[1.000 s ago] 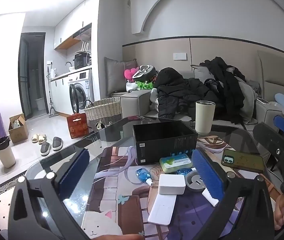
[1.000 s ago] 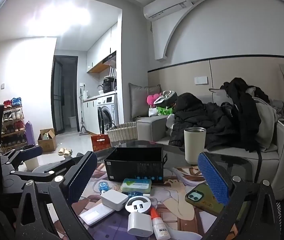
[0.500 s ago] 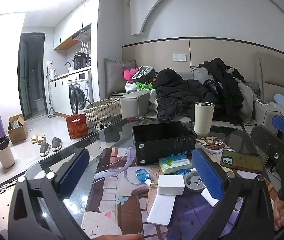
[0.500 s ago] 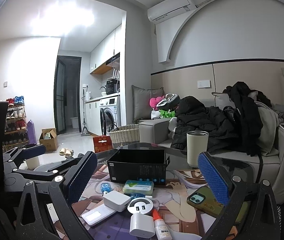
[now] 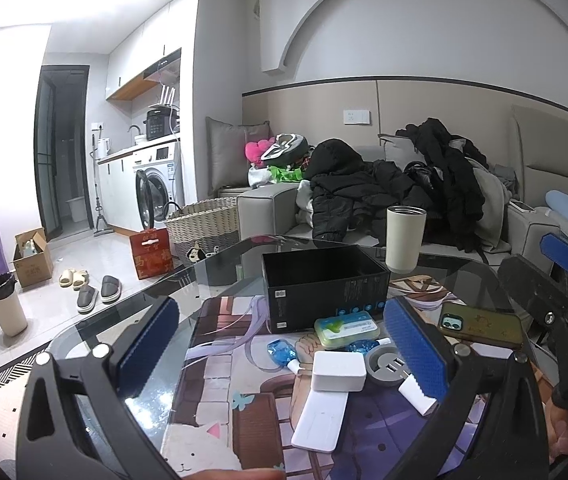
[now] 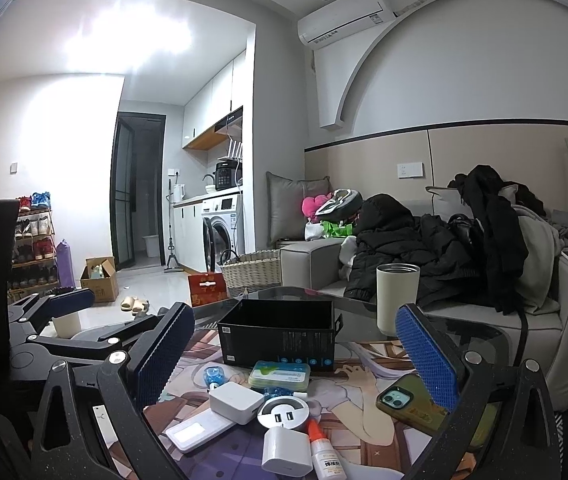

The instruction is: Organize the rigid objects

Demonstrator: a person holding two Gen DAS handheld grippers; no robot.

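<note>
White charger (image 6: 287, 453) lies between the open right claw (image 6: 303, 360) pads.

Room beyond the glass table.
Grey sofa (image 5: 268, 208) piled with black coats (image 5: 383, 188); woven wicker basket (image 5: 204, 220) beside white washing machine (image 5: 156, 184).

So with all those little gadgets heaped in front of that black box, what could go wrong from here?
The white charger lies partly on the flat white power bank, so grabbing one may drag the other. The small glue bottle sits tight against the white plug and could get knocked away. The tall cup beside the black box might tip if bumped.
</note>
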